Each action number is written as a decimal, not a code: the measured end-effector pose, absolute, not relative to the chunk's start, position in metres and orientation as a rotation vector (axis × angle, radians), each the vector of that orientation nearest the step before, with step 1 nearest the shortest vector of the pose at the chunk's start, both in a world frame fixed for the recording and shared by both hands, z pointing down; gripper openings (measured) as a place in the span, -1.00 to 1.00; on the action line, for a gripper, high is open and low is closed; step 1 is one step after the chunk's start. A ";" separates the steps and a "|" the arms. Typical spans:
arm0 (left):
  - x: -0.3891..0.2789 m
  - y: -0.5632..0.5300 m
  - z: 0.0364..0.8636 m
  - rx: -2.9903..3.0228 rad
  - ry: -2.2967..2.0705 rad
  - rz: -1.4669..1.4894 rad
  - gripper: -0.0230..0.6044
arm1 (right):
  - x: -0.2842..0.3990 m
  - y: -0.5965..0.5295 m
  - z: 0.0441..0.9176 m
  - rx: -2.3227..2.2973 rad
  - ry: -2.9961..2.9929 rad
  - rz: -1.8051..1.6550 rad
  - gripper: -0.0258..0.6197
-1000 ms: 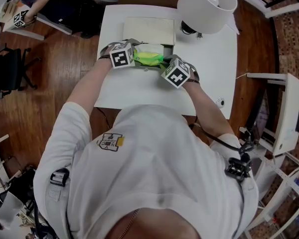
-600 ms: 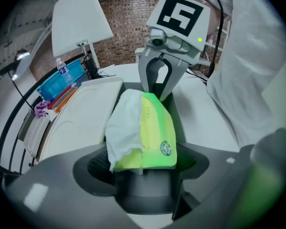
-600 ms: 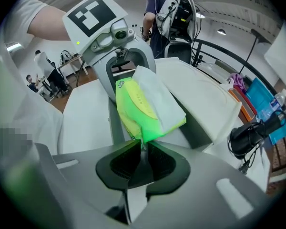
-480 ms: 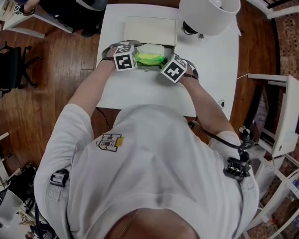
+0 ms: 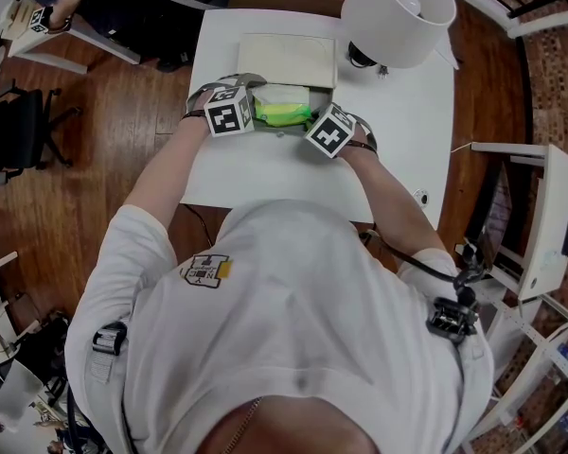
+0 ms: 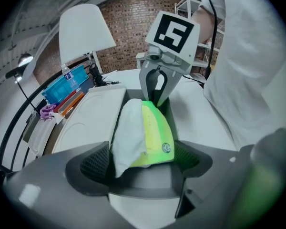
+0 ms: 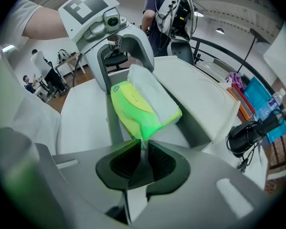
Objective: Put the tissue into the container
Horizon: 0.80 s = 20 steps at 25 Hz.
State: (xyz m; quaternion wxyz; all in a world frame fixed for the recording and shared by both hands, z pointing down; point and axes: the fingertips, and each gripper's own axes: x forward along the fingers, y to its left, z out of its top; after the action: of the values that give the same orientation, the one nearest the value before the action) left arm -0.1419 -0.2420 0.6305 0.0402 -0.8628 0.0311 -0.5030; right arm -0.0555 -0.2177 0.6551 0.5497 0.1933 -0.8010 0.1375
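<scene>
Head view: on the white table [image 5: 398, 121] the container [image 5: 286, 60] lies open, its flat lid turned toward the lamp [image 5: 398, 12]. The tissue [image 5: 282, 113], a green and white pack, sits at the container's near side, between the left gripper [image 5: 257, 113] and right gripper [image 5: 310, 121].

Left gripper view: the left gripper [image 6: 142, 168] has its jaws wide and opening. The tissue [image 6: 148, 128] is between them, with the lid [image 6: 93, 111] beside it.

Right gripper view: the right gripper [image 7: 143, 159] has its jaws clamped on the tissue's [image 7: 138, 106] end seam. The pack hangs between the container's grey walls [image 7: 115, 123]; whether it touches the bottom is unclear.
</scene>
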 end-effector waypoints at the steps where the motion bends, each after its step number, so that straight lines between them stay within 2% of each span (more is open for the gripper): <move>1: -0.145 -0.242 0.629 -2.645 0.098 -1.541 0.40 | -0.055 -0.218 0.655 0.459 -1.894 0.324 -0.77; 13: -0.162 -0.238 0.612 -2.704 0.265 -1.452 0.40 | -0.054 -0.218 0.651 0.499 -1.906 0.314 -0.73; 20: -0.174 -0.240 0.568 -2.936 0.650 -1.097 0.40 | -0.043 -0.218 0.616 0.629 -2.011 0.309 -0.67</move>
State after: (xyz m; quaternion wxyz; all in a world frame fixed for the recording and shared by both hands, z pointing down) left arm -0.1741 -0.2397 0.5682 -0.0297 -0.9168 0.2031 -0.3426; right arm -0.0429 -0.2182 0.6164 0.4846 0.2583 -0.8261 0.1268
